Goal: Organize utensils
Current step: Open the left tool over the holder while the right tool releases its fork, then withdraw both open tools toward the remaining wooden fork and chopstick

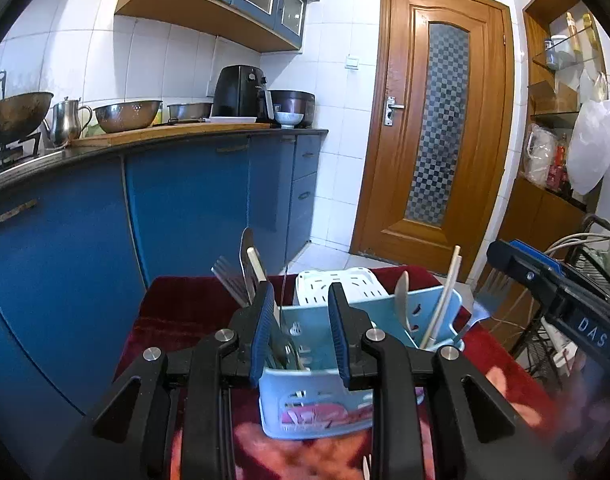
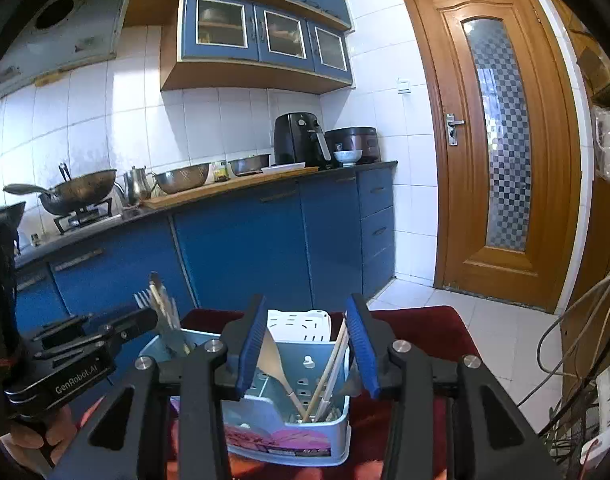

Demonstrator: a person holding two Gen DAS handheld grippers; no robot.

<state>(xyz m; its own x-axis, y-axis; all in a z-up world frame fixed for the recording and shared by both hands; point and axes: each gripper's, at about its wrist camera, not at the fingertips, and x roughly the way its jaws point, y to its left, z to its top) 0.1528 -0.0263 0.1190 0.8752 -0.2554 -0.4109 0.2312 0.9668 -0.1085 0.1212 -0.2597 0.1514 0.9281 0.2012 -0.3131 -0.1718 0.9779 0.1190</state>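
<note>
Both grippers hovered over the light-blue utensil caddy (image 1: 325,364) on the red cloth (image 1: 177,312). The left gripper (image 1: 301,336) had its fingers spread above the left compartment, where forks (image 1: 229,280) and a knife (image 1: 247,256) stood upright. The right gripper (image 2: 307,350), also spread and holding nothing, straddled the right compartment with chopsticks (image 2: 329,372) and a wooden spatula (image 2: 275,364) leaning handle-down. A white basket (image 2: 299,326) sat behind, toward the cloth's far edge.

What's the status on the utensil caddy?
Left gripper open, right gripper open, both empty. Blue utensil caddy holds spoon, chopsticks, fork. White basket behind.
</note>
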